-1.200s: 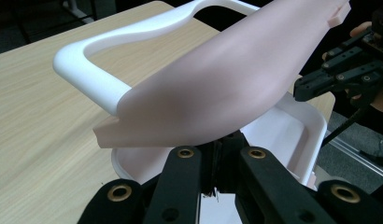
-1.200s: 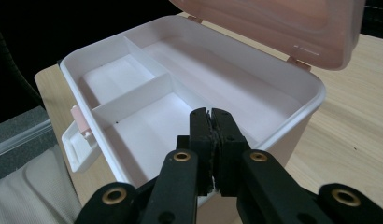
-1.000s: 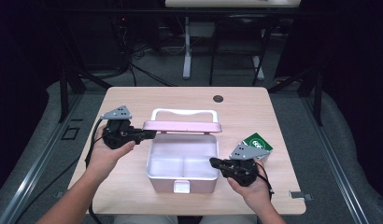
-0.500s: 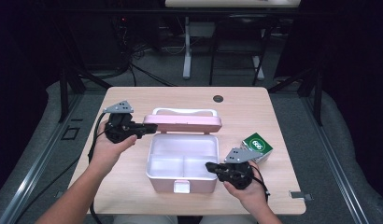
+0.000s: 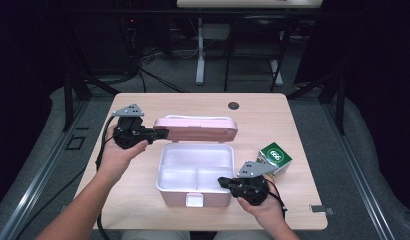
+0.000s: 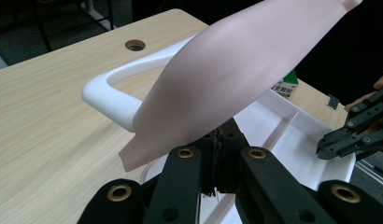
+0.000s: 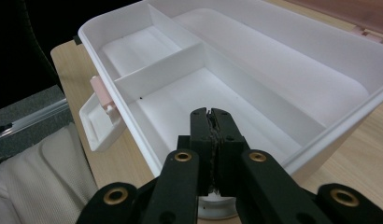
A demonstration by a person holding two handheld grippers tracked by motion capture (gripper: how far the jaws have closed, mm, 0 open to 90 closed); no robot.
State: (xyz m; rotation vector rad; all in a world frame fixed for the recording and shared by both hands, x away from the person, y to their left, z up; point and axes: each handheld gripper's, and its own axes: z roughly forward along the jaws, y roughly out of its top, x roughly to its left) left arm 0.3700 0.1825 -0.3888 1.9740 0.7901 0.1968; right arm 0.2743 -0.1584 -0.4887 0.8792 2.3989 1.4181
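My left gripper (image 5: 160,133) pinches the left end of the pink lid (image 5: 195,128), raised behind the box (image 5: 194,175); its long axis runs rightward from my fingers. My right gripper (image 5: 224,182), jaws pressed together, pinches the box's right rim.

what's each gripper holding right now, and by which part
The left gripper is shut on the pink lid, at its left end. The right gripper is shut on the white box's right wall rim.
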